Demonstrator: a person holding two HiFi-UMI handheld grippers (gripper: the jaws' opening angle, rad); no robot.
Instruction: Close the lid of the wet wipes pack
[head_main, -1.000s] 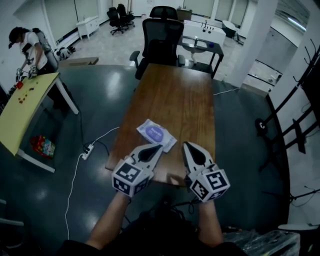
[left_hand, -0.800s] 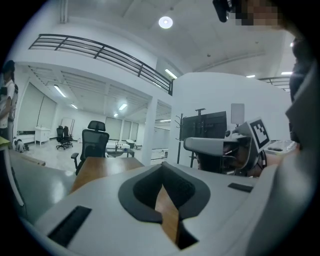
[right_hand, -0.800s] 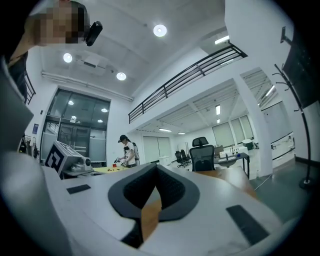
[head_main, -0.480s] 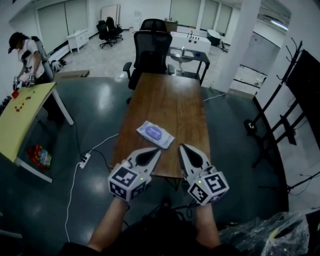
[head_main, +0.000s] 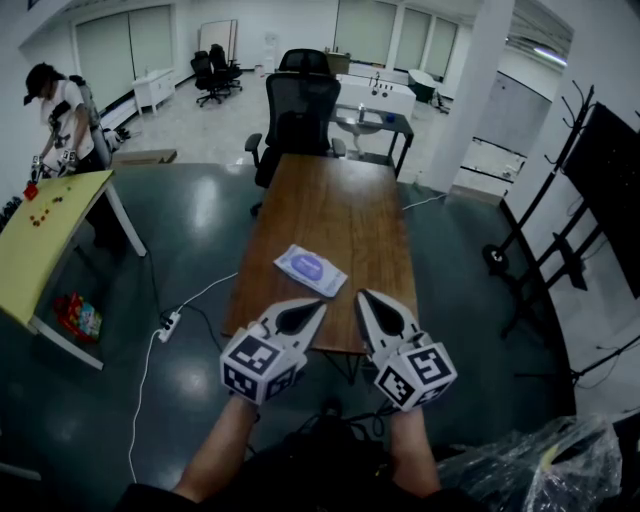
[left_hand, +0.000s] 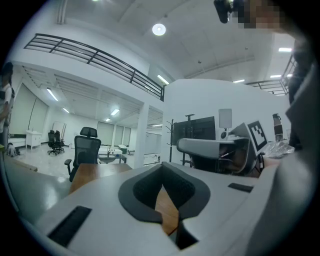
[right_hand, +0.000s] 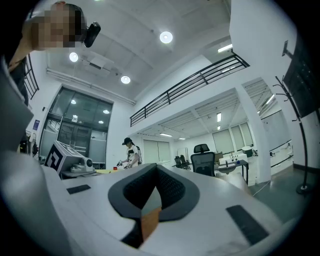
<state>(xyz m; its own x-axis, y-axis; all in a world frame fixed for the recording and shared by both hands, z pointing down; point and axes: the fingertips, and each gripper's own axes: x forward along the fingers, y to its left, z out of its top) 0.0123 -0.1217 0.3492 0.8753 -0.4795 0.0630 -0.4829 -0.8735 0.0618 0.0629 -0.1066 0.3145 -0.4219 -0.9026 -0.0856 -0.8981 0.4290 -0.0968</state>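
The wet wipes pack (head_main: 310, 268), white with a purple oval lid, lies flat on the near part of the long wooden table (head_main: 345, 210). The lid looks flat against the pack. Both grippers hover side by side just at the table's near edge, short of the pack and touching nothing. My left gripper (head_main: 318, 305) has its jaws together and empty; in the left gripper view (left_hand: 162, 184) only table wood shows past the pads. My right gripper (head_main: 362, 298) is also shut and empty, pointing level in its own view (right_hand: 155, 192).
A black office chair (head_main: 298, 112) stands at the table's far end. A yellow table (head_main: 40, 235) with a person beside it is at the left. A power strip (head_main: 170, 322) and cable lie on the floor, and a black stand (head_main: 520, 255) is to the right.
Both grippers have drawn back from the pack toward the table's near edge and risen slightly. The pack has not moved, and both stay shut.
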